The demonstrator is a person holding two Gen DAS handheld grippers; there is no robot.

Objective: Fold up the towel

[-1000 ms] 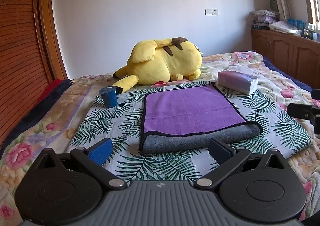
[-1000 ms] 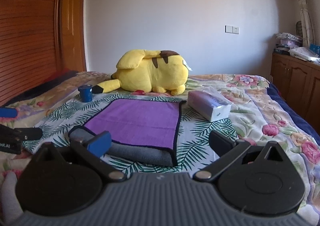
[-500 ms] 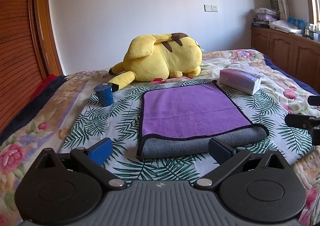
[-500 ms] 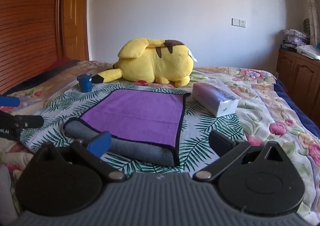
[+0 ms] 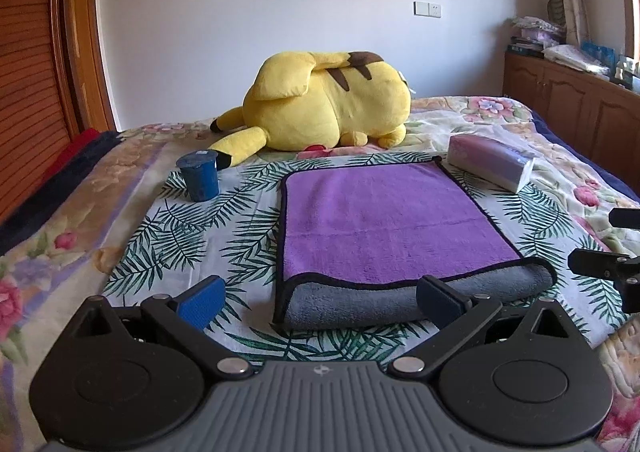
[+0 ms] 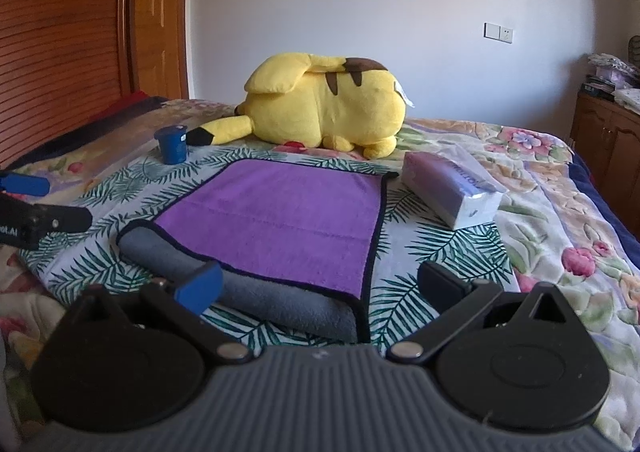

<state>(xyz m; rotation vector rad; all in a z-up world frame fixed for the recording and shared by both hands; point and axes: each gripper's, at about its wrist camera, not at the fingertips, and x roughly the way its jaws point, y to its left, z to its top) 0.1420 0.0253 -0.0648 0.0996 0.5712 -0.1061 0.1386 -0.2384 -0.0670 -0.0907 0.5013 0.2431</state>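
A purple towel (image 5: pixel 384 219) with a grey underside and black edging lies folded on the leaf-print cloth on the bed; the grey fold faces me. It also shows in the right wrist view (image 6: pixel 288 219). My left gripper (image 5: pixel 320 298) is open and empty, just short of the fold's near left part. My right gripper (image 6: pixel 320 284) is open and empty, over the fold's near right corner. Each gripper's fingers show at the other view's edge, the right one (image 5: pixel 608 264) and the left one (image 6: pixel 32 211).
A yellow plush toy (image 5: pixel 324 111) lies behind the towel. A blue cup (image 5: pixel 199 176) stands at the back left, a tissue pack (image 5: pixel 490 161) at the back right. A wooden wardrobe (image 6: pixel 72 35) is on the left, cabinets (image 5: pixel 580 103) on the right.
Both grippers have drifted slightly, the views rising and shifting a little toward the towel. Both stay open. The towel has not moved.
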